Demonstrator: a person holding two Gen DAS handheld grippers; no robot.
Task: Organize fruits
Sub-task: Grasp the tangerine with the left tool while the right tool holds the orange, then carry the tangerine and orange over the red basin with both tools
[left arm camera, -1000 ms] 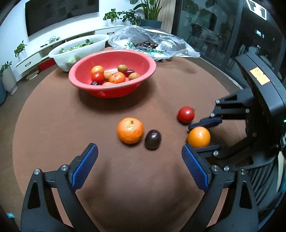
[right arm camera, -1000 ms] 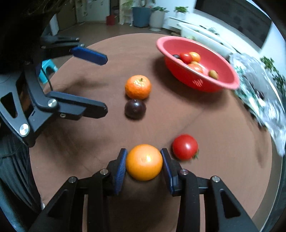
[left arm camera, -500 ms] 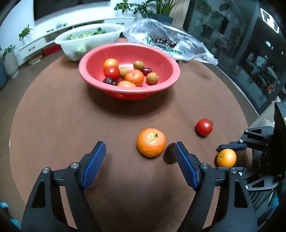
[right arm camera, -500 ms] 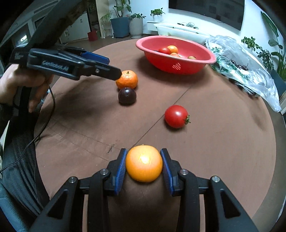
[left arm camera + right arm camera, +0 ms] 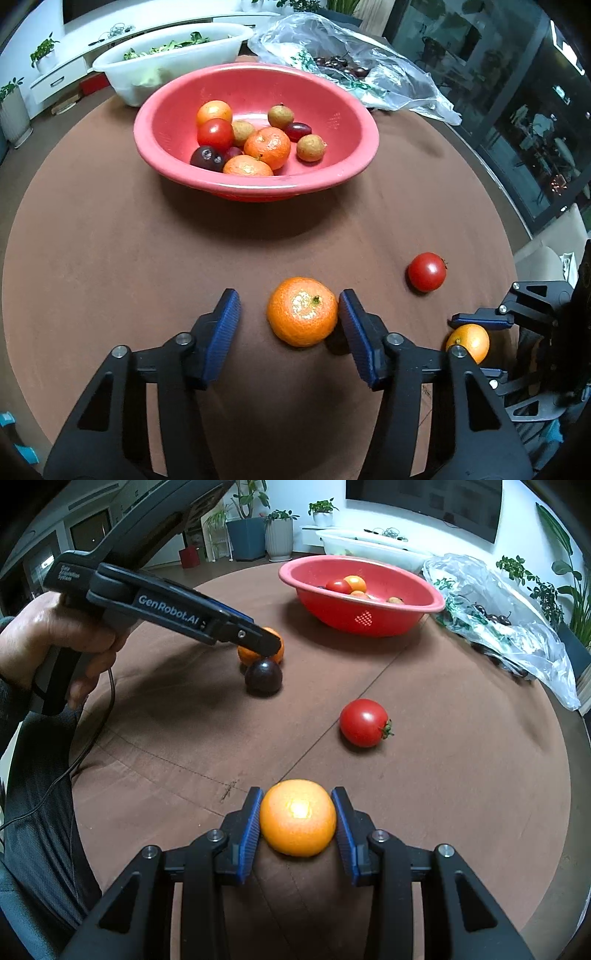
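Two views differed: the left gripper (image 5: 290,323) straddled a tangerine (image 5: 302,311), unclenched, hiding the plum (image 5: 263,676). The right gripper (image 5: 297,821) clasped an orange (image 5: 297,816).

Over the last second the left tool (image 5: 290,325) has moved forward and to its left across the counter (image 5: 110,258), closing in on the mandarin (image 5: 302,311). That fruit, earlier well ahead of the open fingers, now sits between them, with the right pad (image 5: 356,341) just beside its skin and the left pad (image 5: 223,332) a little apart. The jaws have narrowed around it but are not yet pressing. The dark plum (image 5: 263,676), once in plain sight beside the mandarin, is now hidden behind the right finger in the left view. The red bowl (image 5: 332,177) looms nearer. The right tool (image 5: 297,821) has carried its orange (image 5: 297,816) back, away from the tomato (image 5: 364,722).
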